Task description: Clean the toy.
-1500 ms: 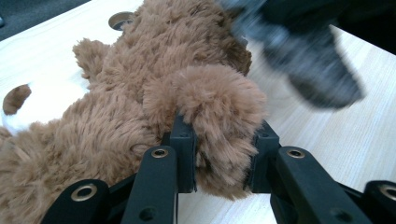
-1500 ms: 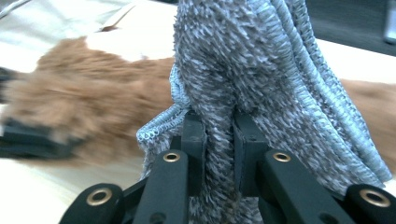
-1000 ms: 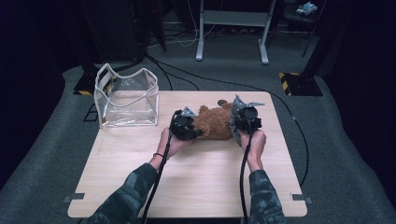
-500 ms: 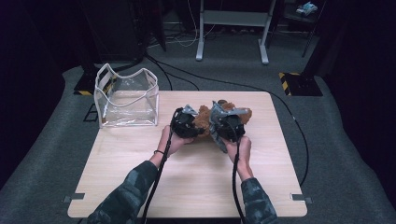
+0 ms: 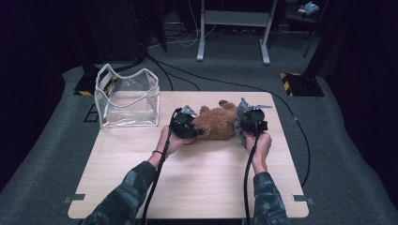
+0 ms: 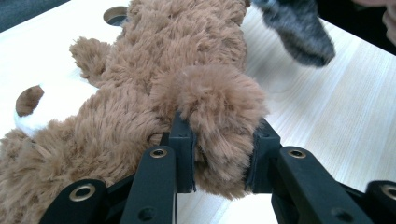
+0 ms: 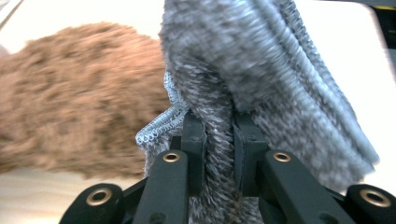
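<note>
While the brown plush bear (image 5: 218, 124) lies on its side near the middle of the wooden surface (image 5: 197, 178), I have hold of it at one end and of a grey knitted piece (image 7: 261, 74) at the other. In the left gripper view my left gripper (image 6: 217, 161) has its fingers (image 6: 182, 149) clamped on one furry paw (image 6: 215, 112) of the bear, the pile bulging between the two pads. The white muzzle with its brown nose (image 6: 29, 99) lies off to the left of that view, low against the surface, and a round hole (image 6: 116, 15) in the boards shows beyond the body.

My right gripper (image 7: 218, 154) has its fingers (image 7: 194, 140) pressed together on a fold of the grey knit (a sock or small garment, I cannot tell which), which stands up from them in ribbed folds, with the brown fur just beside it on the left. From the high view the right gripper sits at the bear's right end, my left gripper (image 5: 184, 125) at its left end, both hands low over the surface.

Further out, a clear plastic bag (image 5: 126, 98) with white trim stands open at the far left corner of the surface, well apart from the bear.
</note>
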